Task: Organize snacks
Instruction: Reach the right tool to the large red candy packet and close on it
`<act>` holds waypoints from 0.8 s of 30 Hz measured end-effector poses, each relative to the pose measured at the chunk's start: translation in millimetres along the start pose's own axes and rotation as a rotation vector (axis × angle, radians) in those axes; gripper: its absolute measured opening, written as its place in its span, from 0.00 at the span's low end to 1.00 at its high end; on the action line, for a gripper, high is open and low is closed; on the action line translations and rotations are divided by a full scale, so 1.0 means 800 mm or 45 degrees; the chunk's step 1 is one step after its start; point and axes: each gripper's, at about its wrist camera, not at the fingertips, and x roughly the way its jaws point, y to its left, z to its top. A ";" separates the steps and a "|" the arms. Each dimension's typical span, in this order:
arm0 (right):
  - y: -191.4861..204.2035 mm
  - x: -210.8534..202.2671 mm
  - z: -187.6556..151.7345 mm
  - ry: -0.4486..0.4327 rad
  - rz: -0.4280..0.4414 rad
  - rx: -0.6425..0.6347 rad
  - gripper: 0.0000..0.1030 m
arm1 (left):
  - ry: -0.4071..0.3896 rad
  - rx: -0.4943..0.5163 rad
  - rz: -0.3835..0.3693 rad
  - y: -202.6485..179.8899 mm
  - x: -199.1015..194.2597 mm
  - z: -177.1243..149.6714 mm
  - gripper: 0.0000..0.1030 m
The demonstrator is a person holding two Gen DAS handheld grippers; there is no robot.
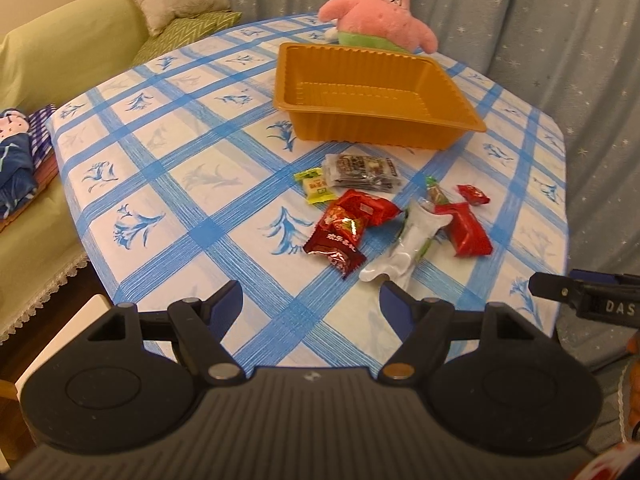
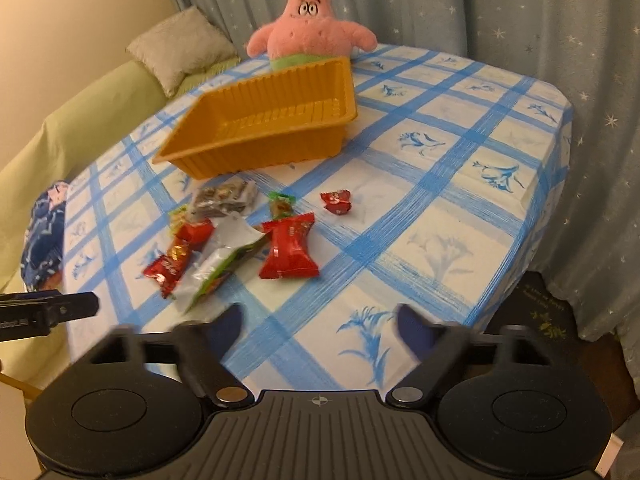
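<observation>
Nearby, crinkly foil snacks [image 1: 352,228] front a ribbed plastic tray [image 1: 372,92]; both claws seemingly agape.

A grey star-print curtain [image 1: 520,20] hangs behind the table [image 1: 168,168]; a green sofa [image 1: 60,60] stands beside it.

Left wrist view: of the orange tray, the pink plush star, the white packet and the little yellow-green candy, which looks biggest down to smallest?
1. Orange tray
2. Pink plush star, though it sits farther back and is partly hidden
3. White packet
4. Yellow-green candy
</observation>
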 end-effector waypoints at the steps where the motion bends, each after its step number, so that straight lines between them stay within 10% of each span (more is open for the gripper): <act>1: -0.004 0.006 0.003 0.009 0.011 -0.002 0.73 | 0.002 -0.004 0.012 -0.001 0.002 0.000 0.71; 24: 0.018 0.103 0.059 0.018 0.140 -0.189 0.45 | 0.012 -0.110 0.138 0.005 0.027 -0.003 0.67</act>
